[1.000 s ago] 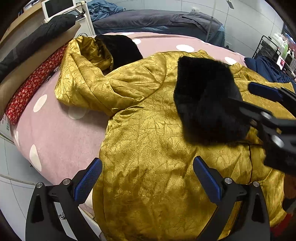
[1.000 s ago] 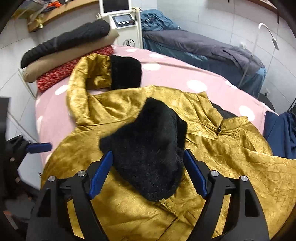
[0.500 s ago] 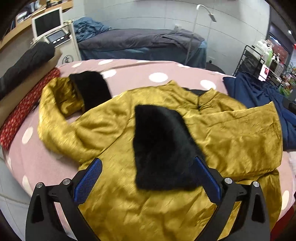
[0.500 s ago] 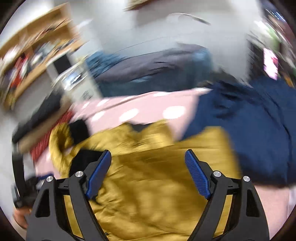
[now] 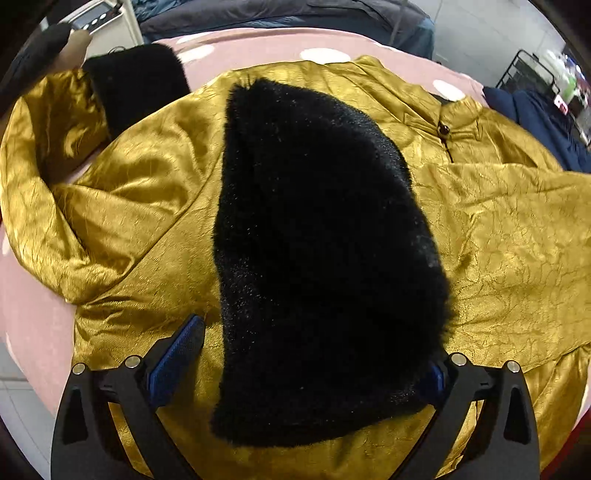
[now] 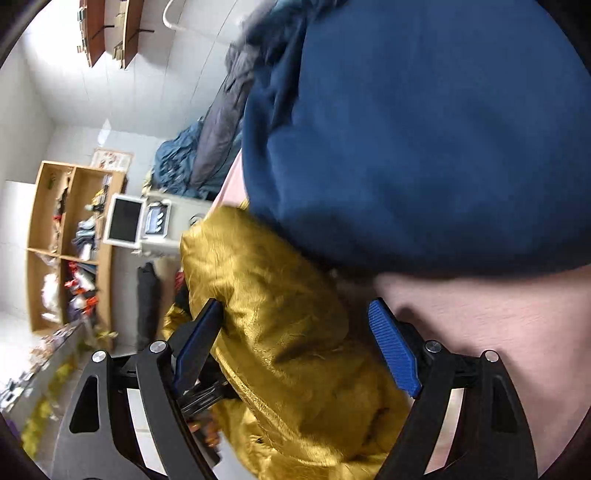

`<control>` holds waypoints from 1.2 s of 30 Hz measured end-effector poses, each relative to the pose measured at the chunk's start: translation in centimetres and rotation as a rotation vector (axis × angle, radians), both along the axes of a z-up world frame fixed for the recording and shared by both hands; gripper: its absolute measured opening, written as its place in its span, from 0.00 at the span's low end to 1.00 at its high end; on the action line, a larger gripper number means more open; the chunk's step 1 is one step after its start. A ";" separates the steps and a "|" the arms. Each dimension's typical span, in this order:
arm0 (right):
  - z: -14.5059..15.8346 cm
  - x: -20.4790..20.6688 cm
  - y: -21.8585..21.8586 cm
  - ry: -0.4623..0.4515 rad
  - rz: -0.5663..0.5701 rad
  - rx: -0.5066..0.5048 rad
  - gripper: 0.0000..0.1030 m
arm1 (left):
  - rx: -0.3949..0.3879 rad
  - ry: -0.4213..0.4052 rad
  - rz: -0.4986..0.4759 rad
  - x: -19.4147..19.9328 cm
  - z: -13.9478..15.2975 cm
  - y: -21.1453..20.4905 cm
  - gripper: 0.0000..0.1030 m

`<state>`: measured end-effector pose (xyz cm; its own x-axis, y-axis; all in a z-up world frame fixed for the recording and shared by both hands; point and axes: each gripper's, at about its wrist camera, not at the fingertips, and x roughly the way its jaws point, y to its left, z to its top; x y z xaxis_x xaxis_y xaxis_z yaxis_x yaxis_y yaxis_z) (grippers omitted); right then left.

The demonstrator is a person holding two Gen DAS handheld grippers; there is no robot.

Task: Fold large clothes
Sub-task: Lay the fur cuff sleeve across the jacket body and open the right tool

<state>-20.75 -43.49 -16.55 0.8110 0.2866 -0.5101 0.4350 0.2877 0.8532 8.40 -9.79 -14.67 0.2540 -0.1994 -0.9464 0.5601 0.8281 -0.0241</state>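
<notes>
A gold satin jacket (image 5: 498, 236) lies spread on a pink polka-dot bed (image 5: 33, 325). One sleeve is folded across its front, and that sleeve's black fur cuff (image 5: 317, 258) lies in the middle. The other sleeve's black fur cuff (image 5: 136, 81) lies at the far left. My left gripper (image 5: 310, 354) is open, its jaws either side of the near end of the folded cuff. My right gripper (image 6: 295, 343) is open, tilted sideways, with a bulge of the gold jacket (image 6: 280, 317) between its jaws at the bed's edge.
A dark blue garment (image 6: 424, 129) lies on the bed right beside the gold jacket; it also shows in the left wrist view (image 5: 535, 110). A second bed with grey bedding (image 5: 295, 14) stands behind. A device with a screen (image 6: 140, 221) and wooden shelves (image 6: 70, 240) stand further off.
My left gripper has dropped close over the folded black cuff. My right gripper has swung away to the right edge of the jacket, rolled sideways, and come down around the gold fabric beside the blue garment.
</notes>
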 end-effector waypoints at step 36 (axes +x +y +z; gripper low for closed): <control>8.2 2.2 7.7 0.369 -0.035 -0.782 0.64 | -0.016 -0.046 -0.005 -0.2 -0.7 -0.3 0.95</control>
